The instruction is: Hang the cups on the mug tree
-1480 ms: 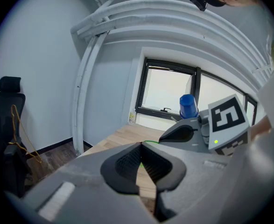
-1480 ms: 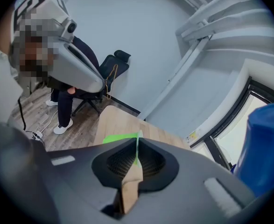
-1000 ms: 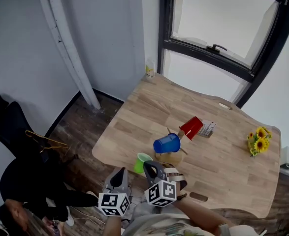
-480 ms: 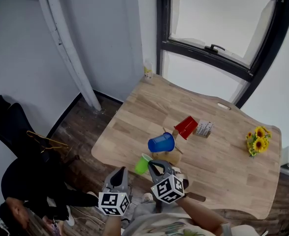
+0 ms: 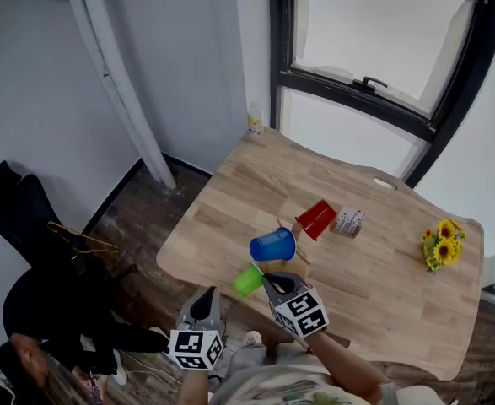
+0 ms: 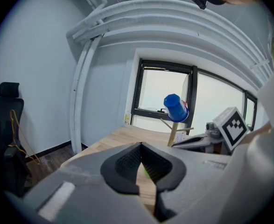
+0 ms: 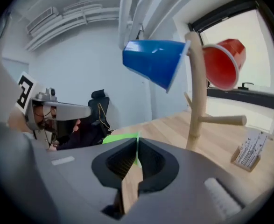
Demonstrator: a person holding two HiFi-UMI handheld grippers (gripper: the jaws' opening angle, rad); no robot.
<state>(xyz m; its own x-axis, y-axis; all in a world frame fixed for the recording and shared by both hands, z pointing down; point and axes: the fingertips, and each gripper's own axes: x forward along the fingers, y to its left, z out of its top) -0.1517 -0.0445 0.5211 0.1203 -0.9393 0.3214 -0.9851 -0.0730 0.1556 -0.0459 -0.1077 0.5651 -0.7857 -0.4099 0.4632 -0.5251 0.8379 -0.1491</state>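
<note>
Green cup (image 5: 249, 278) is hanging pinched by its rim in the right gripper (image 5: 268, 281), at the tree's (image 7: 195, 92) eight o'clock. The left gripper (image 5: 208, 295) is idling, jaws together and empty. The person should be tipping the cup's mouth over the bare peg (image 7: 221, 120), dodging the blue cup (image 7: 153, 62).

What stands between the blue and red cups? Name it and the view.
The mug tree's post, between blue cup and red cup; right gripper view shows it.

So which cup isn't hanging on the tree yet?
The green cup: the right gripper pinches its rim near the mug tree, while the blue cup and the red cup hang on its pegs.
</note>
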